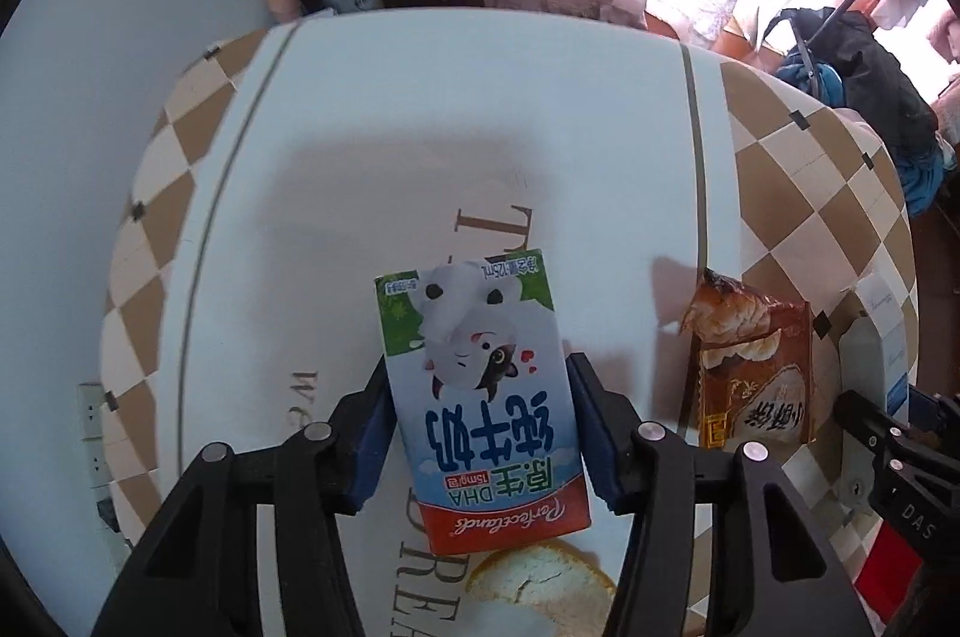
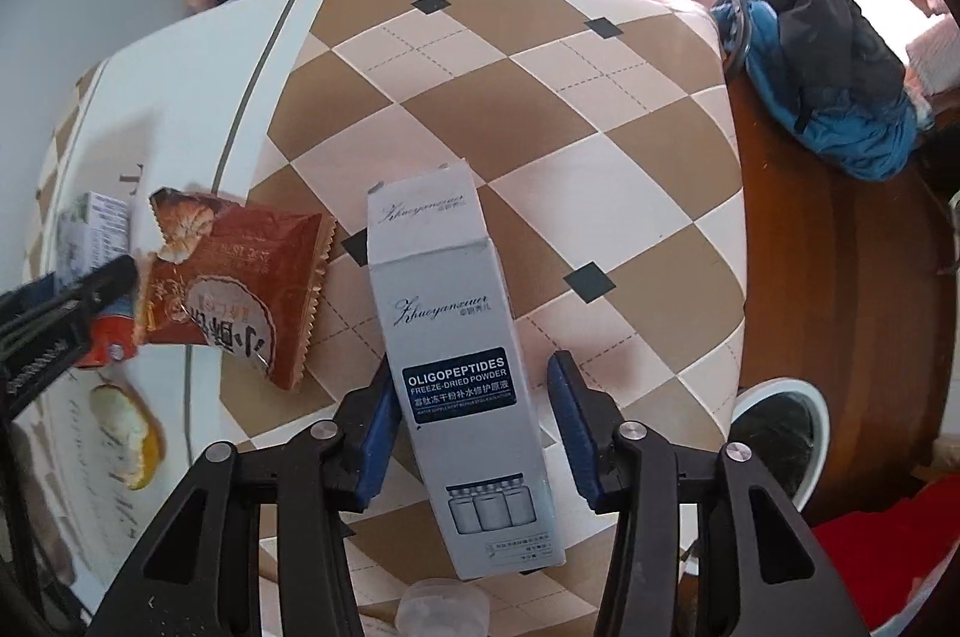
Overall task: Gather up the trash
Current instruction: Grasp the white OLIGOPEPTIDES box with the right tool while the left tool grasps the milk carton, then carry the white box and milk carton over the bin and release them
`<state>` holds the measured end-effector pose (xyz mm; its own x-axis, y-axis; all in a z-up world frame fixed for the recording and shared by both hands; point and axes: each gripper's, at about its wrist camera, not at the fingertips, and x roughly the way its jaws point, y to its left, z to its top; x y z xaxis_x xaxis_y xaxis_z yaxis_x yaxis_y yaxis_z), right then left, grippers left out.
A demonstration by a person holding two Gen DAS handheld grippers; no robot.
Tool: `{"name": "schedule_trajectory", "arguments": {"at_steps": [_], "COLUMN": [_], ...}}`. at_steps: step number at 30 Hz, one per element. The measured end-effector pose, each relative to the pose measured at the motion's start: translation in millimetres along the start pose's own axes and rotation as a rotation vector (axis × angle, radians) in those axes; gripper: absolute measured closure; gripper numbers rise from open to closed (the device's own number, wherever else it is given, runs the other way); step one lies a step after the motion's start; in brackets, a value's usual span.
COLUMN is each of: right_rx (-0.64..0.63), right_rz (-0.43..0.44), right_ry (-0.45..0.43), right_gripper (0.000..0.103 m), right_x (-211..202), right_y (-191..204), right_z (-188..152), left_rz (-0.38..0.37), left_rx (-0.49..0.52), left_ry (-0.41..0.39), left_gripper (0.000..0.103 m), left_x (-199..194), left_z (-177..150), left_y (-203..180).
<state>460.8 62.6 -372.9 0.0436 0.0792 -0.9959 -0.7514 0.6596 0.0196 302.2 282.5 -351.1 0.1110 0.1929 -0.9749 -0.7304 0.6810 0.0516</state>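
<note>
A small milk carton (image 1: 480, 397) is being clamped by the left tool (image 1: 477, 427), both blue pads pressed against its sides, above the white centre of the surface (image 1: 360, 144). Its printed face is being shown upside down in the left wrist view. An orange peel (image 1: 540, 583) is lying just below the carton at 6 o'clock, and a torn brown snack wrapper (image 1: 750, 373) is lying at 3 o'clock of it, near the checkered border.

In the right wrist view, a grey "Oligopeptides" box (image 2: 462, 373) is being framed by the right tool (image 2: 471, 421), whose jaws are standing apart: the left pad is touching or nearly touching the box, the right pad is being kept clear of it. The box is lying on the brown-and-cream checkered part of the surface. The snack wrapper is being seen at 9 o'clock of the box, the peel at 8 o'clock. A white bin (image 2: 780, 433) with a dark liner is standing on the floor at 3 o'clock, beside the surface edge.
</note>
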Motion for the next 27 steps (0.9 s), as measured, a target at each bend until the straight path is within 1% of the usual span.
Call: {"name": "schedule_trajectory", "arguments": {"at_steps": [1, 4, 7, 11, 14, 17, 20, 23, 25, 27], "right_rx": [-0.006, 0.008, 0.017, 0.064, 0.099, 0.148, 0.195, 0.251, 0.277, 0.3], "right_rz": [-0.007, 0.018, 0.037, 0.108, 0.143, 0.174, 0.196, 0.219, 0.217, 0.204], "right_ry": [-0.011, -0.038, -0.102, -0.189, -0.241, -0.303, -0.355, -0.416, -0.448, -0.481], "right_gripper": [0.063, 0.063, 0.063, 0.063, 0.063, 0.063, 0.063, 0.063, 0.063, 0.063], "right_x": [-2, -11, -34, -74, -101, -135, -165, -198, -218, -237], "right_y": [0, -3, -3, -16, -28, -50, -72, -108, -124, -146], "right_z": [-2, -10, -18, -47, -70, -103, -124, -155, -172, -194], "left_rz": [0.006, 0.02, 0.025, 0.012, -0.002, -0.028, -0.06, -0.095, -0.13, -0.157], "left_rx": [-0.003, -0.002, 0.012, 0.025, 0.047, 0.073, 0.111, 0.156, 0.197, 0.232], "left_ry": [-0.015, -0.062, -0.125, -0.206, -0.268, -0.321, -0.372, -0.414, -0.444, -0.461], "left_gripper": [0.053, 0.053, 0.053, 0.053, 0.053, 0.053, 0.053, 0.053, 0.053, 0.053], "left_x": [-5, -23, -50, -90, -127, -161, -194, -221, -244, -257], "left_z": [-2, -6, -15, -36, -59, -79, -96, -110, -124, -132], "left_y": [1, 1, -3, -14, -26, -42, -64, -90, -115, -136]}}
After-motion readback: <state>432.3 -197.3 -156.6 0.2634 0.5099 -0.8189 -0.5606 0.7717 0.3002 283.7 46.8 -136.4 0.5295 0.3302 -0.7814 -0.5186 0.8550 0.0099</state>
